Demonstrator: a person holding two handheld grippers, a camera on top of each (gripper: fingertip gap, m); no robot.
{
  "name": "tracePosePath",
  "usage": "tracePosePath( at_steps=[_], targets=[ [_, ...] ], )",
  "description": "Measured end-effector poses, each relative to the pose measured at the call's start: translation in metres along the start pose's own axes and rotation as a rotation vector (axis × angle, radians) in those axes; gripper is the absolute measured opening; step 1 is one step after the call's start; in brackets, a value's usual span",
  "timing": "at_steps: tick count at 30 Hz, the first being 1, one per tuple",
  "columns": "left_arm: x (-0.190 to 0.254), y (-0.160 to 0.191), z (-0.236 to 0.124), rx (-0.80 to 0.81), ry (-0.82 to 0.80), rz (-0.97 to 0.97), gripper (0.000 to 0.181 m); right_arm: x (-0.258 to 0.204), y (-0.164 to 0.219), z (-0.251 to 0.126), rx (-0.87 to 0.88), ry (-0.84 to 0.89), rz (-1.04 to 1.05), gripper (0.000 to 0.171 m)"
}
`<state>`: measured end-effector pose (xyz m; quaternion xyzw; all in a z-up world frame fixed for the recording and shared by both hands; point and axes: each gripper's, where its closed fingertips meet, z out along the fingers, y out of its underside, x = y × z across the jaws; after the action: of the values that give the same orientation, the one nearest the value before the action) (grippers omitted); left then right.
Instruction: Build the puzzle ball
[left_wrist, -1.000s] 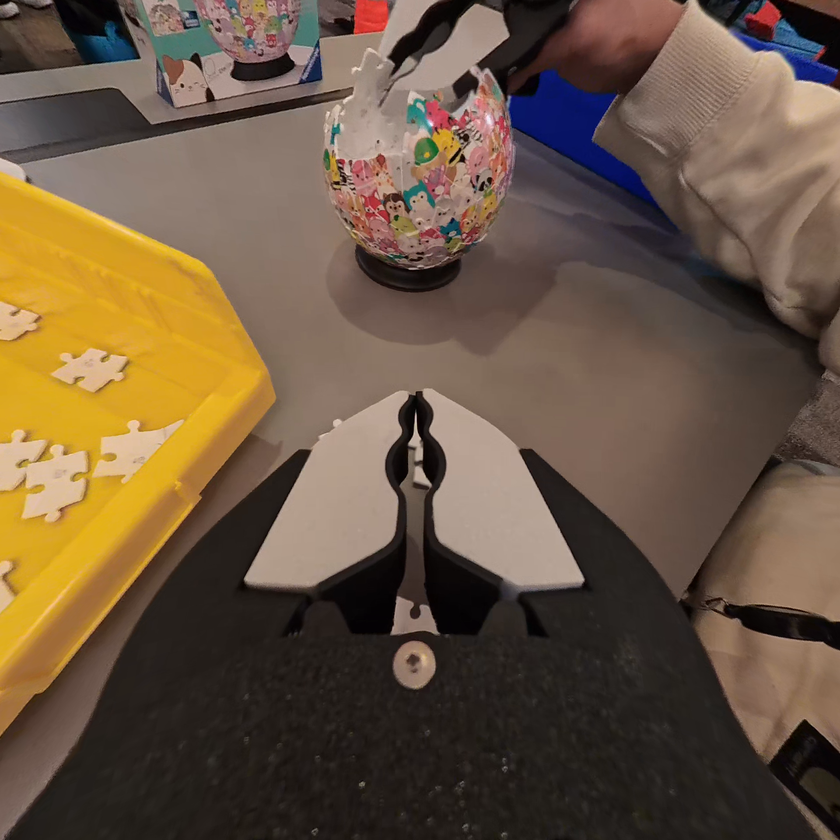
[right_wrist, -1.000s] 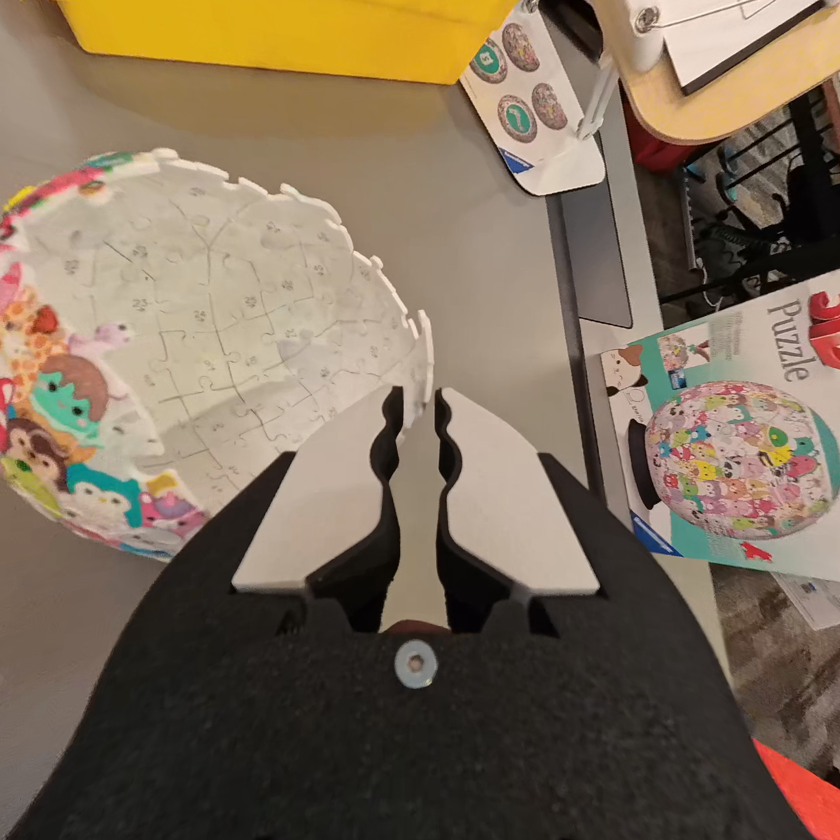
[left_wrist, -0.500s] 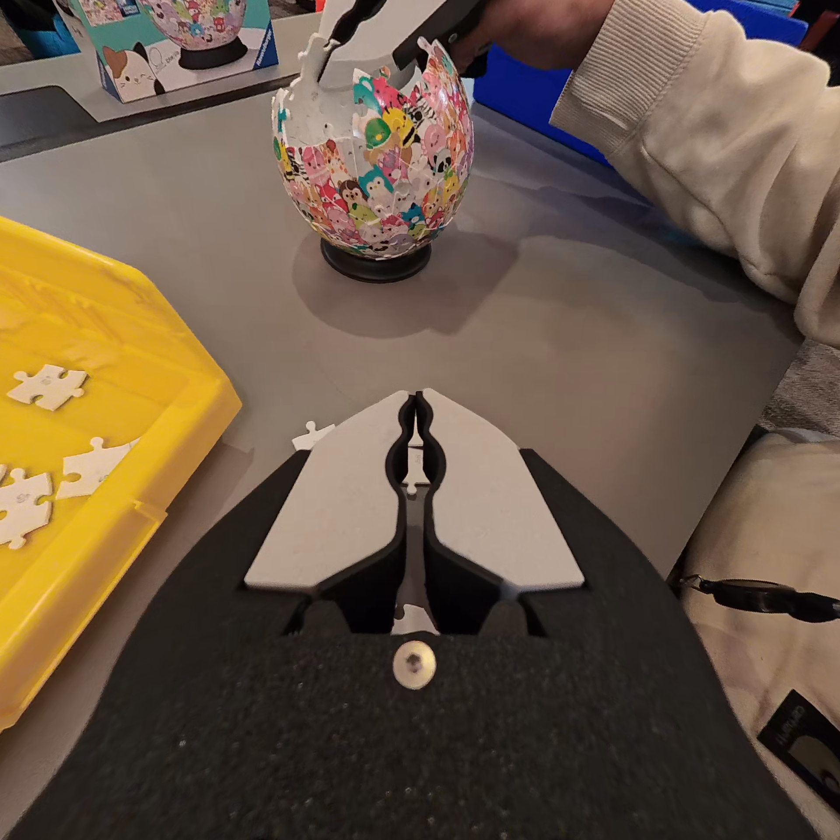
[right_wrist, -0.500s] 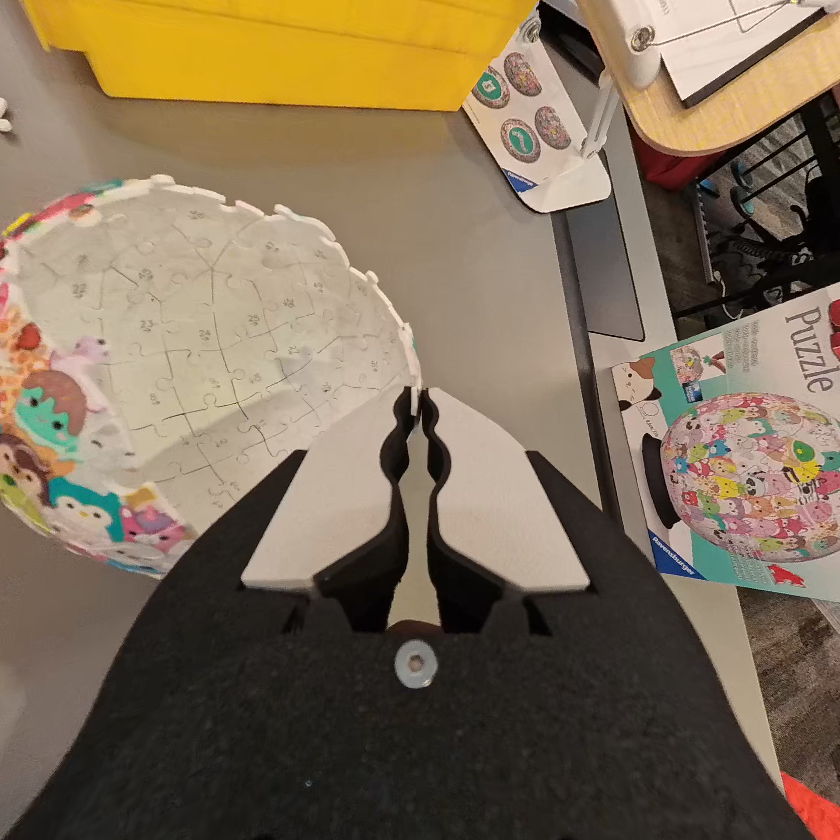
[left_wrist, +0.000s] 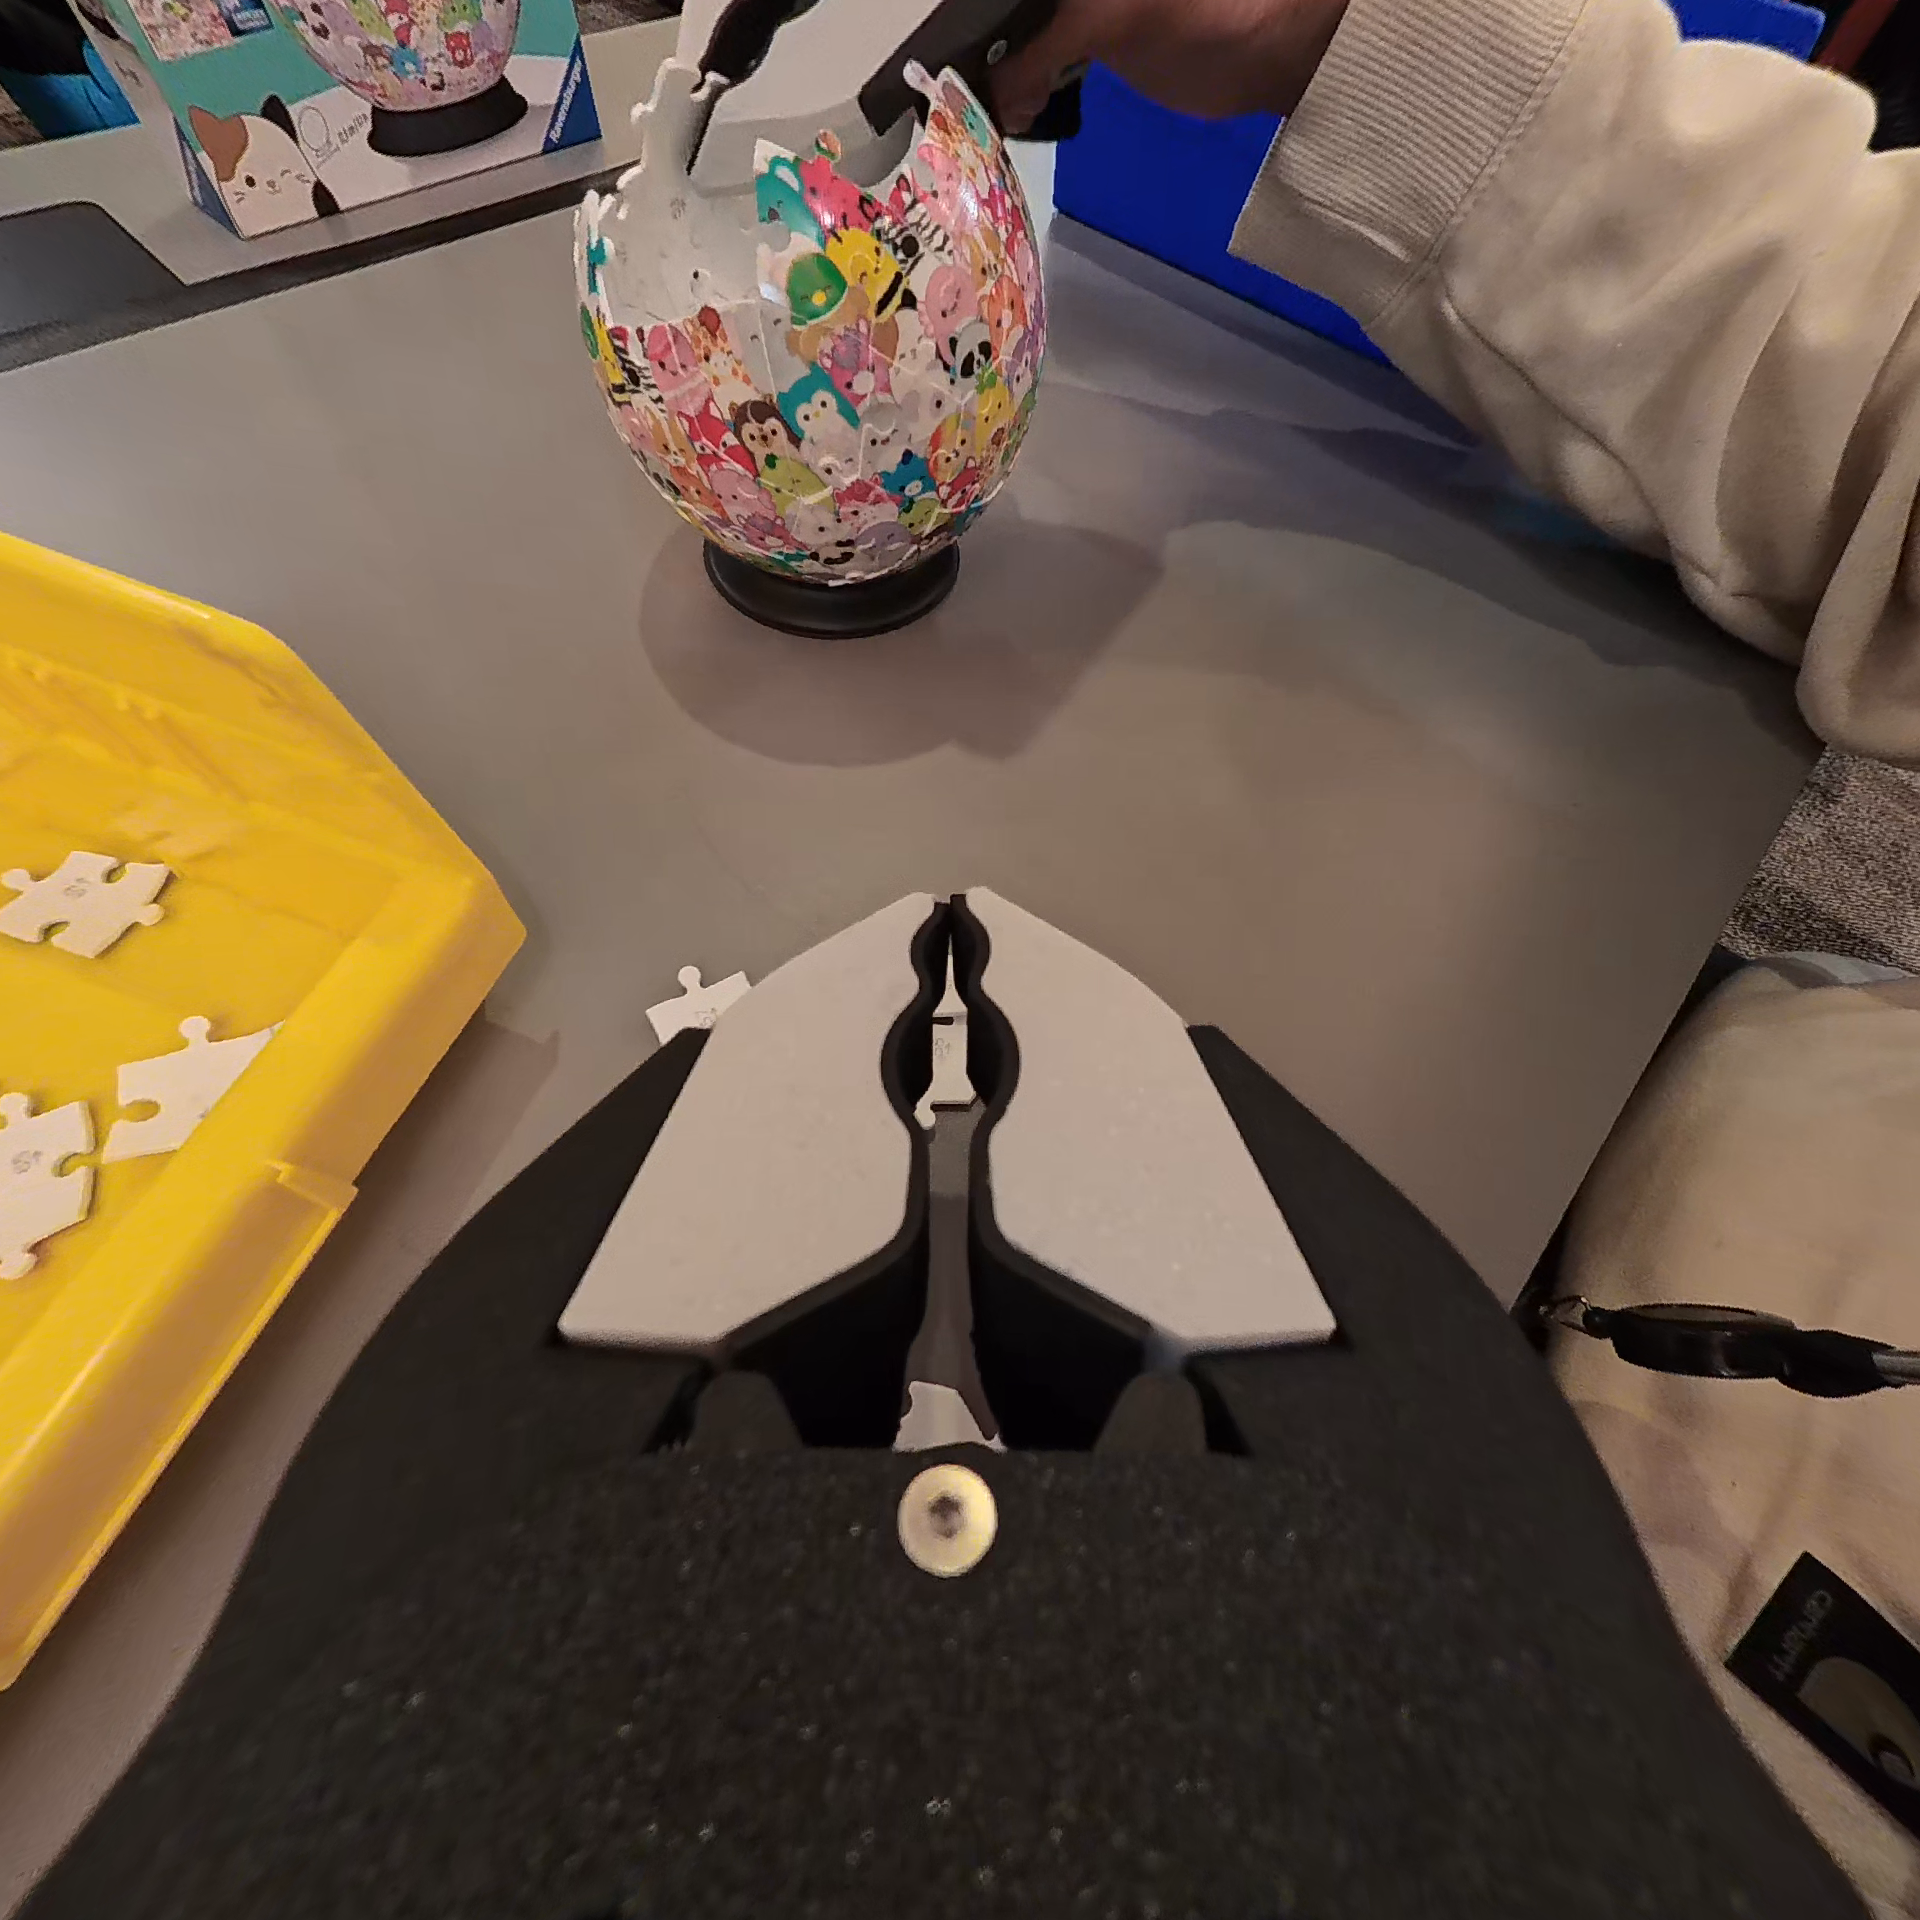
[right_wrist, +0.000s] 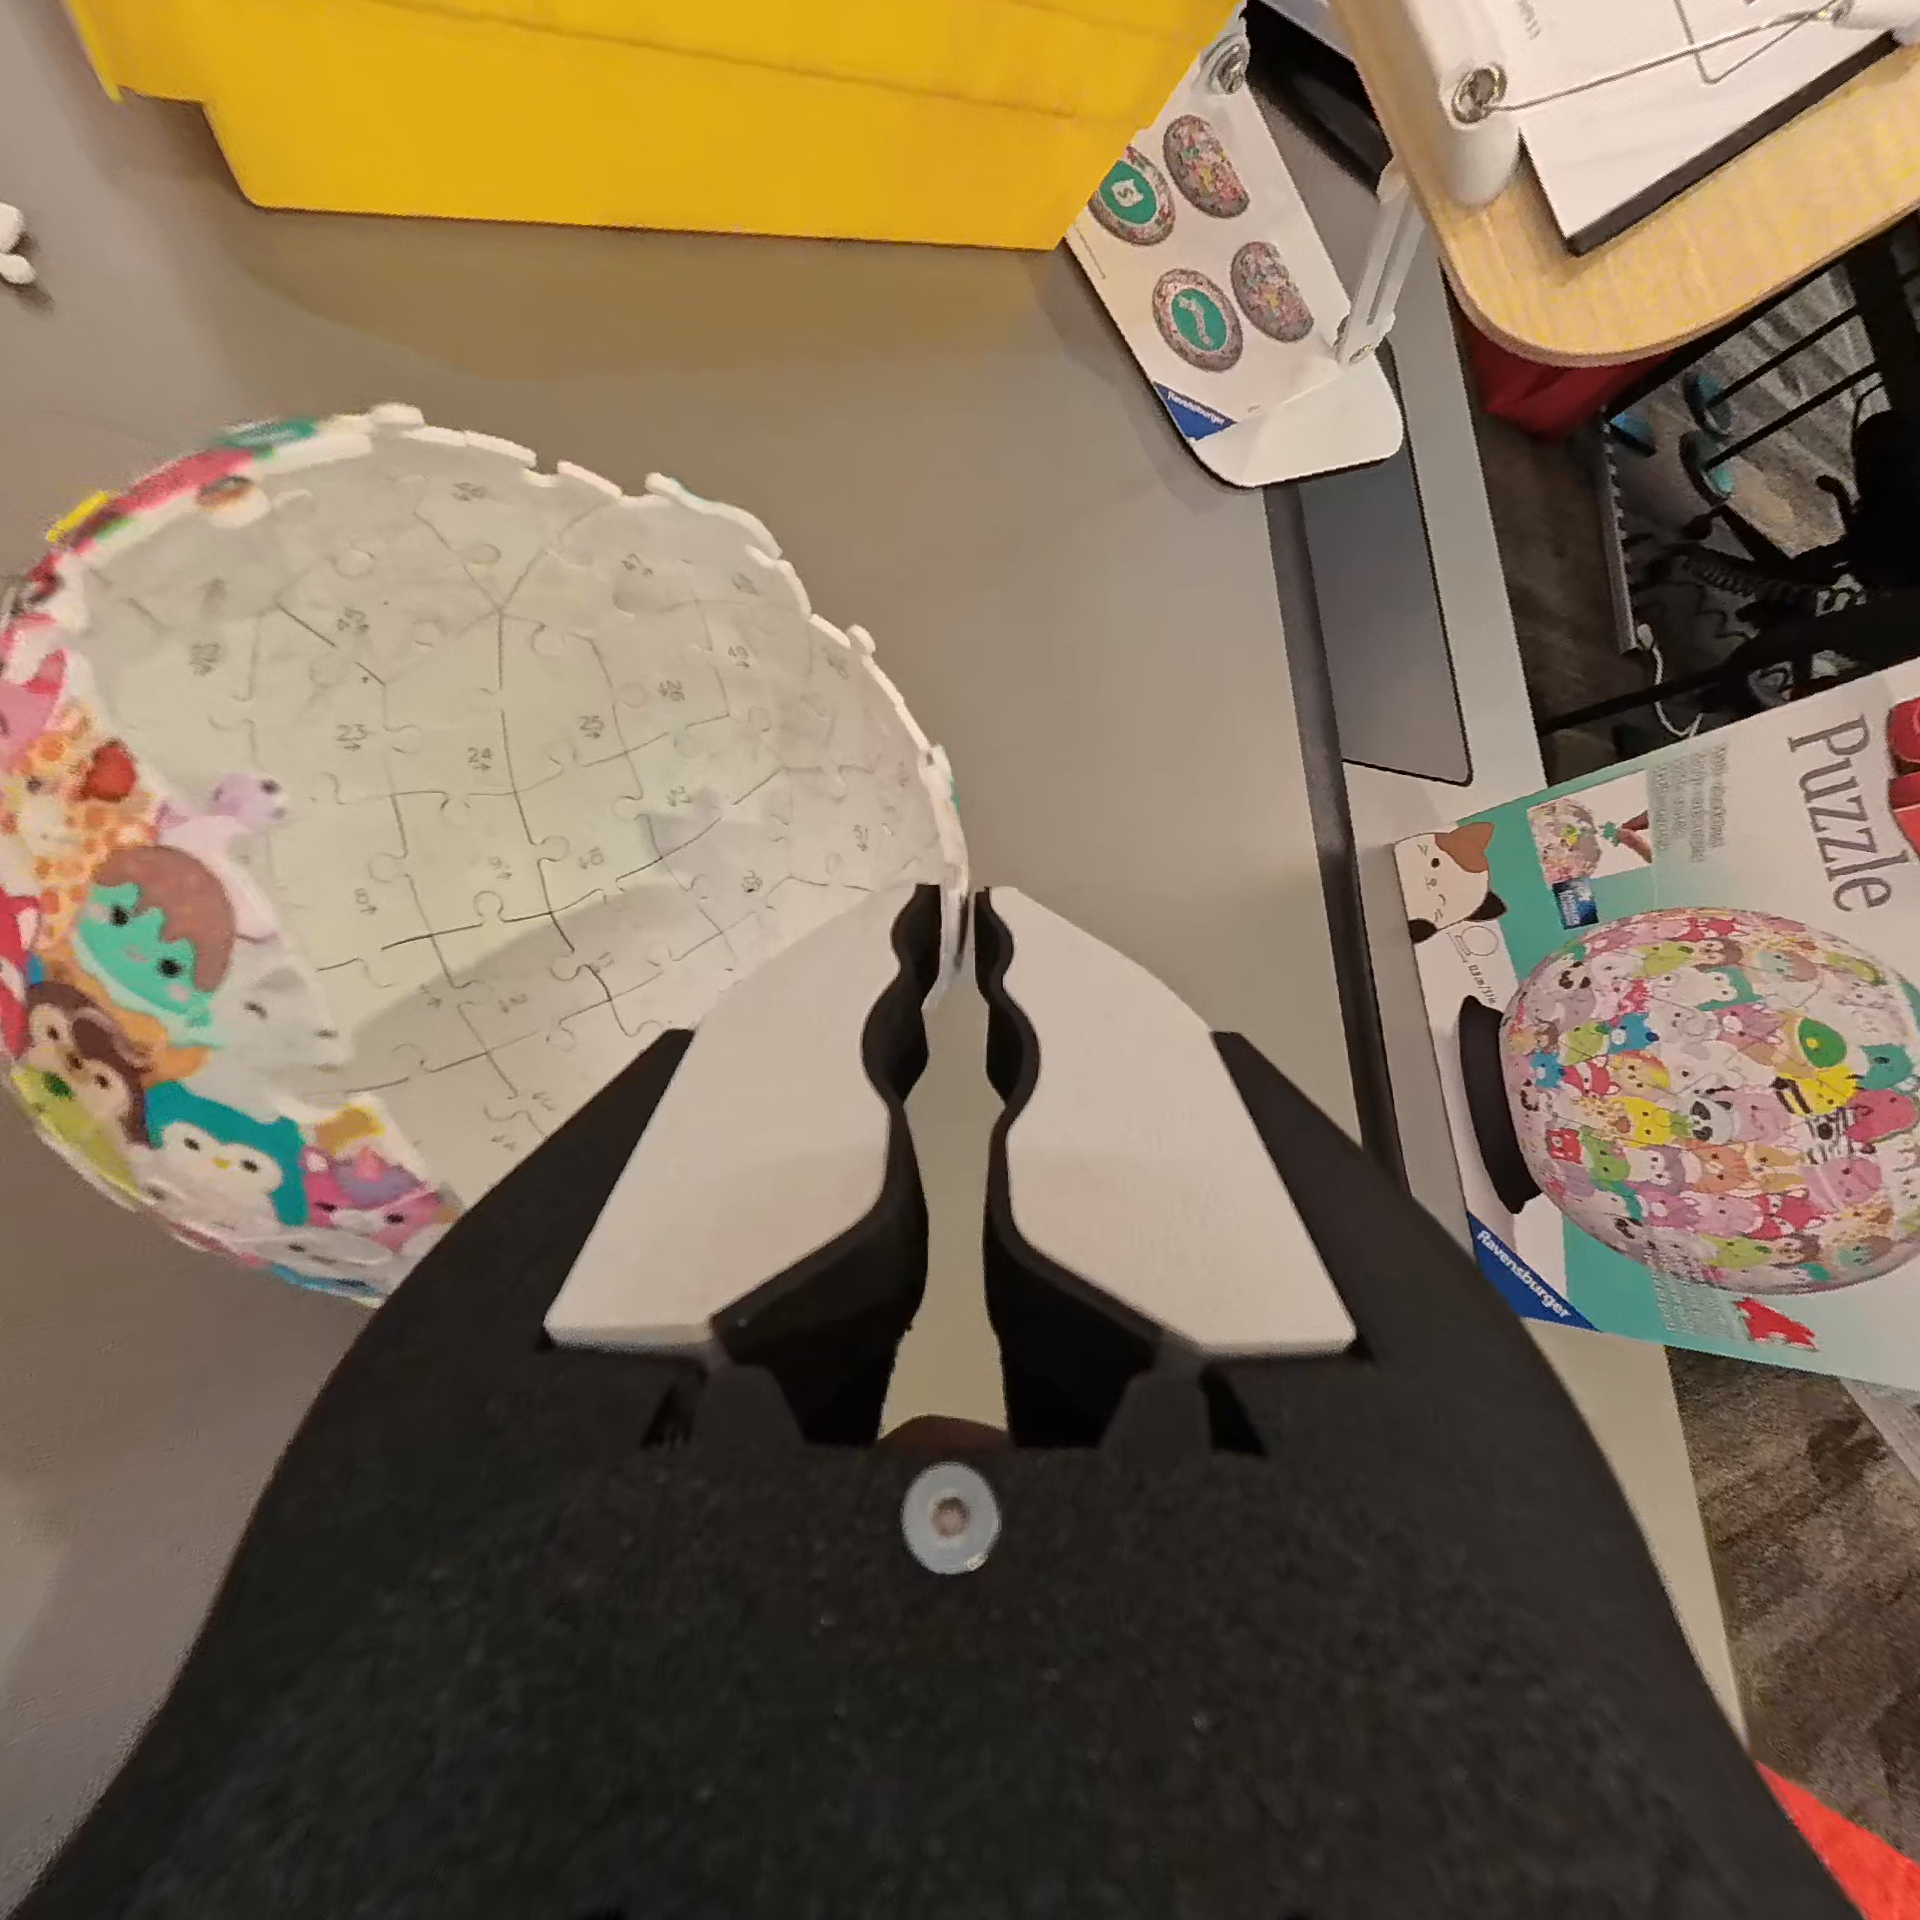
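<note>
While its top stands unfinished, puzzle ball (left_wrist: 821, 364) sits on black stand (left_wrist: 831, 597), mid-tabletop (left_wrist: 1299, 831) | right tongs (right_wrist: 961, 914) pinch its rim, likely steadying | left tongs (left_wrist: 951, 914) grip loose piece (left_wrist: 948, 1060), ready for fitting | spares wait in yellow tray (left_wrist: 312, 1091).

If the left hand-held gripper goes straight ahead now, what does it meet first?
Probably the puzzle ball on its black stand, slightly left of the left hand-held gripper's line; bare table before that. Depth unclear.
</note>
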<state>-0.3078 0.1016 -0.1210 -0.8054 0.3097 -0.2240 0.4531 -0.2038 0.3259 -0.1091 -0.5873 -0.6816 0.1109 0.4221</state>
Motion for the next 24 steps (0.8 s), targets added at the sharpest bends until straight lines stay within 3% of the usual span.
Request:
tracePosePath(
  at_steps=[20,24],
  targets=[
    [0.0067,0.003,-0.0005,-0.014,0.015,0.021,0.0,0.0057,-0.0002,0.0013,-0.007,0.015,0.001,0.003],
    [0.0072,0.0035,-0.0005,-0.016,0.016,0.021,0.0,0.0044,0.0007,0.0003,-0.027,0.004,-0.003,0.013]
  ],
)
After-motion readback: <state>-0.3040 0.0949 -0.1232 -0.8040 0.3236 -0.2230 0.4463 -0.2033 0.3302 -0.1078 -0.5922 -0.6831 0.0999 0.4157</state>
